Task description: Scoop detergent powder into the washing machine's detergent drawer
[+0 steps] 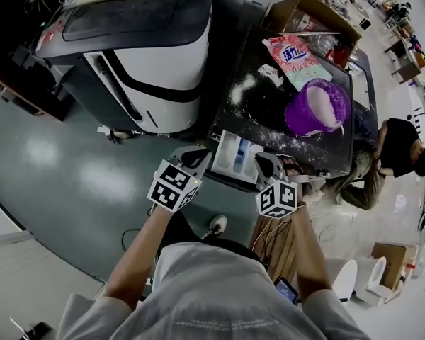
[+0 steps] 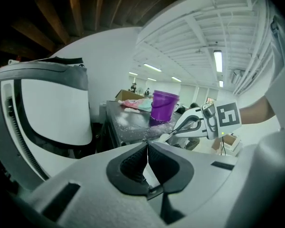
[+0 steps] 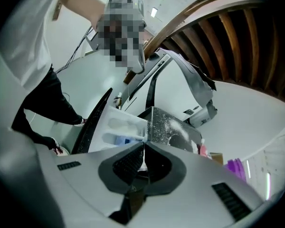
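- Left claw (image 2: 147, 146): jaws pressed together at the tips with nothing between them, held just in front of the open detergent drawer (image 1: 235, 154).
- Right claw (image 3: 143, 148): likewise pressed together and empty, near the drawer's right side.
- The detergent powder sat in the purple tub (image 1: 315, 108) on the washing machine's top (image 1: 265, 129), beside the detergent bag (image 1: 295, 57). No scoop could be made out.
- Step judged to be fetching powder. One claw would need to spread, take up a scoop, and carry it level and low over a drawer compartment, as spilled powder (image 1: 242, 89) already dusted the top.
- Clearance: the drawer jutted past the front edge over open floor (image 1: 71, 168). The large white machine (image 1: 156, 62) crowded the left, so the right-hand path to the tub looked freer.
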`<act>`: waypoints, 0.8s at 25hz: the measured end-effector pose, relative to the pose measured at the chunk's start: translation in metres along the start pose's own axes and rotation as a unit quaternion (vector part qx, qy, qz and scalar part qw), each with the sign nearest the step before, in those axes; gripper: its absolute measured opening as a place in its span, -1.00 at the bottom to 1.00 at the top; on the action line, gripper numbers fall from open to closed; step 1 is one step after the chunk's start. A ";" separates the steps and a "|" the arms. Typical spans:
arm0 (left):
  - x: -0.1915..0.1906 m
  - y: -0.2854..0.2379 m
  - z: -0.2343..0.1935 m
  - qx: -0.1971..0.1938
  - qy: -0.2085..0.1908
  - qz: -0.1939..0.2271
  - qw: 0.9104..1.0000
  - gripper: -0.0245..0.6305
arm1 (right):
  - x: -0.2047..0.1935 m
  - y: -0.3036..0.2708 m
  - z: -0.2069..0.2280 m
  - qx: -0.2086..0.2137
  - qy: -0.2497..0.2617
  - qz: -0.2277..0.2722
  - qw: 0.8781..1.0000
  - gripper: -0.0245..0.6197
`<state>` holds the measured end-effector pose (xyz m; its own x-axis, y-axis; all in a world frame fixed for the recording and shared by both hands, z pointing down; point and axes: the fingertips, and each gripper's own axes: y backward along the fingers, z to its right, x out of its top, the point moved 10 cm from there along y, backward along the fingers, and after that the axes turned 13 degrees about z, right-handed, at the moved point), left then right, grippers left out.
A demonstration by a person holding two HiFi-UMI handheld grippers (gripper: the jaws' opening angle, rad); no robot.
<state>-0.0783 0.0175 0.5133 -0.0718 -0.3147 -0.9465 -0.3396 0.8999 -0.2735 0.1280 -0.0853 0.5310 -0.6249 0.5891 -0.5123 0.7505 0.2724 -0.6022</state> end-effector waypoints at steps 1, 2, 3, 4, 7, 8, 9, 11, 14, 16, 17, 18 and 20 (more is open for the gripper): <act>0.007 -0.005 -0.001 -0.012 -0.005 -0.001 1.000 -0.89 | 0.002 0.004 0.004 -0.002 -0.017 0.003 1.000 -0.89; 0.015 -0.011 -0.002 -0.025 -0.011 -0.002 1.000 -0.90 | 0.005 0.008 0.007 -0.006 -0.036 0.006 0.999 -0.89; 0.022 -0.018 -0.004 -0.039 -0.017 -0.002 0.999 -0.90 | 0.007 0.012 0.010 -0.011 -0.055 0.009 0.998 -0.89; 0.029 -0.025 -0.005 -0.054 -0.023 -0.003 0.998 -0.90 | 0.009 0.016 0.013 -0.019 -0.073 0.010 0.997 -0.89; 0.048 -0.049 -0.011 -0.096 -0.039 -0.003 0.995 -0.90 | 0.014 0.027 0.021 -0.054 -0.127 0.012 0.990 -0.89; 0.056 -0.057 -0.014 -0.109 -0.044 -0.001 0.993 -0.90 | 0.015 0.031 0.026 -0.071 -0.144 0.013 0.987 -0.89; 0.064 -0.066 -0.016 -0.124 -0.050 0.003 0.991 -0.90 | 0.016 0.036 0.031 -0.092 -0.162 0.013 0.983 -0.89; 0.081 -0.085 -0.023 -0.155 -0.064 0.012 0.986 -0.90 | 0.016 0.046 0.044 -0.140 -0.200 0.015 0.970 -0.89; 0.109 -0.109 -0.030 -0.198 -0.087 0.030 0.976 -0.90 | 0.017 0.065 0.064 -0.216 -0.247 0.015 0.945 -0.89; 0.128 -0.121 -0.032 -0.221 -0.100 0.042 0.969 -0.90 | 0.017 0.081 0.076 -0.266 -0.272 0.011 0.925 -0.89; 0.137 -0.127 -0.032 -0.230 -0.106 0.047 0.966 -0.90 | 0.016 0.090 0.081 -0.289 -0.283 0.009 0.914 -0.89; 0.146 -0.132 -0.032 -0.239 -0.112 0.053 0.963 -0.90 | 0.015 0.099 0.085 -0.311 -0.295 0.009 0.904 -0.89; 0.162 -0.141 -0.031 -0.254 -0.125 0.065 0.957 -0.90 | 0.014 0.116 0.093 -0.351 -0.313 0.011 0.883 -0.89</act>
<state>-0.0711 -0.1695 0.4033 0.0608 -0.0717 -0.9956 -0.7602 0.6431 -0.0928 0.1863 -0.1160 0.3971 -0.4397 0.1250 -0.8894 0.5758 0.7992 -0.1723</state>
